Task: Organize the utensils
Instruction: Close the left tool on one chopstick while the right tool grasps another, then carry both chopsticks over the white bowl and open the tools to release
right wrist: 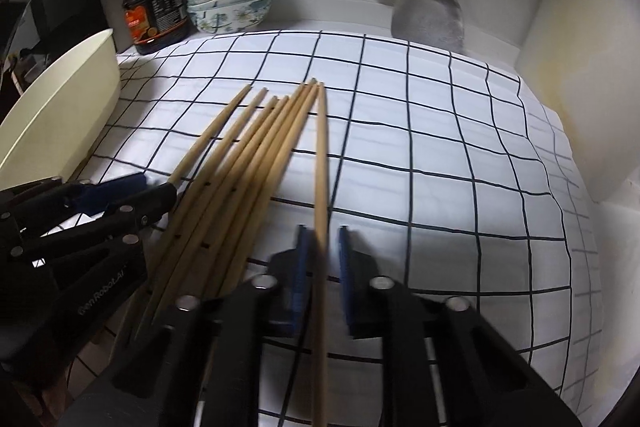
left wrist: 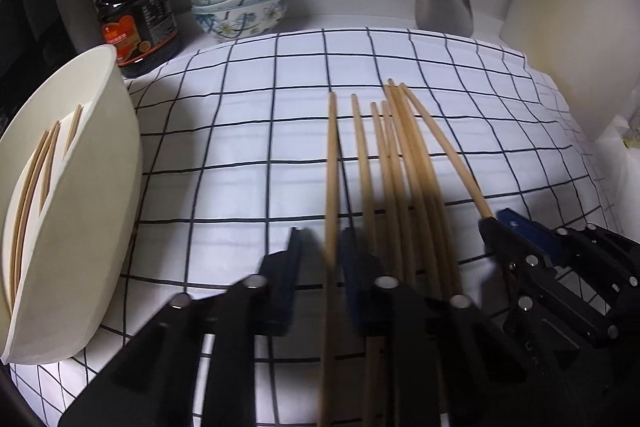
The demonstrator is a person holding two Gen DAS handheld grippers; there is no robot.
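1. My left gripper (left wrist: 320, 263) stands parted around the leftmost chopstick (left wrist: 332, 163), not clamped.
2. My right gripper (right wrist: 322, 259) likewise straddles the rightmost chopstick (right wrist: 321, 163), unclamped.
3. The other chopsticks (right wrist: 256, 155) lie fanned on the checked cloth (right wrist: 420, 155); more rest in the cream tub (left wrist: 80, 211).

light: dim, cool
shadows: soft on checked cloth (left wrist: 280, 131)
blur: near chopsticks (right wrist: 320, 267), gripper fingers (left wrist: 280, 291)
edges: fisheye bend, dark vignette
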